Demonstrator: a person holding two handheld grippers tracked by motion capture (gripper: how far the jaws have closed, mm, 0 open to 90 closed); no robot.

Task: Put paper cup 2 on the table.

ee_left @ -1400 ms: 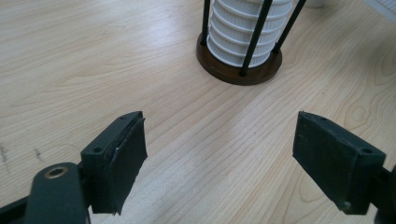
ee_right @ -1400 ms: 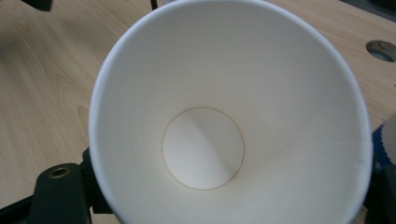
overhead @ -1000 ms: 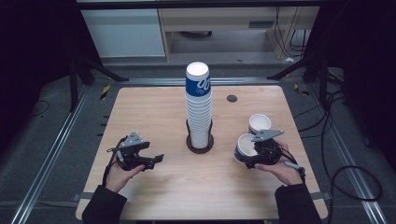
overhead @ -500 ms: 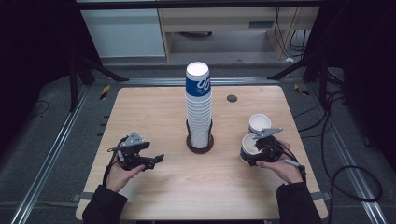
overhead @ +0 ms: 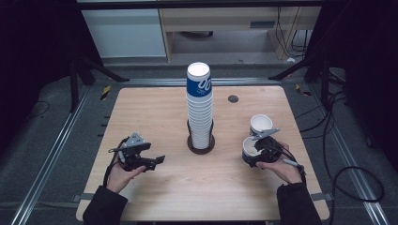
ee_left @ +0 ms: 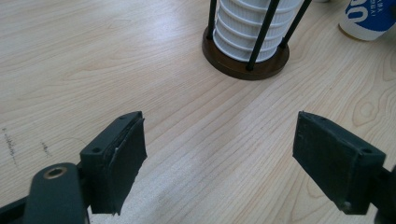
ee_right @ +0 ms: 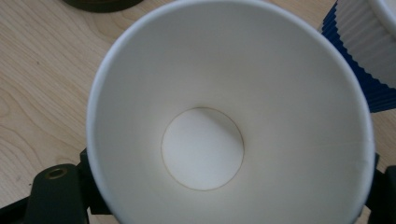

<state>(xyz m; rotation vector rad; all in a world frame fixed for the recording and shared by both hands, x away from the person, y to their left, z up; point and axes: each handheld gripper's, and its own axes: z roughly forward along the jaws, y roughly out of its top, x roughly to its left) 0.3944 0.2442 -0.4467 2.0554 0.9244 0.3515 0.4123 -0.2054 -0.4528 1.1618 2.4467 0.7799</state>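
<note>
A tall stack of white ribbed paper cups (overhead: 199,108), its top cup blue, stands in a dark round holder (overhead: 201,143) at the table's middle. Right of it stand two loose cups, the nearer cup (overhead: 250,146) and the farther cup (overhead: 261,124). My right gripper (overhead: 256,157) reaches over the nearer cup; that cup's white inside (ee_right: 224,121) faces the camera, with a jaw on either side set wide apart. The farther cup's blue ribbed wall (ee_right: 364,51) is just beyond. My left gripper (overhead: 157,161) rests left of the stack, open, nothing between its fingers (ee_left: 116,163).
The wooden table (overhead: 155,108) has a small dark disc (overhead: 233,99) at its back right. In the left gripper view the holder base (ee_left: 245,65) lies ahead, with a blue-printed cup (ee_left: 369,18) beyond it. Metal rails and cables run beside the table.
My right gripper has moved in over the nearer loose cup, so its jaws now straddle it. The left gripper and the stack have stayed put.
</note>
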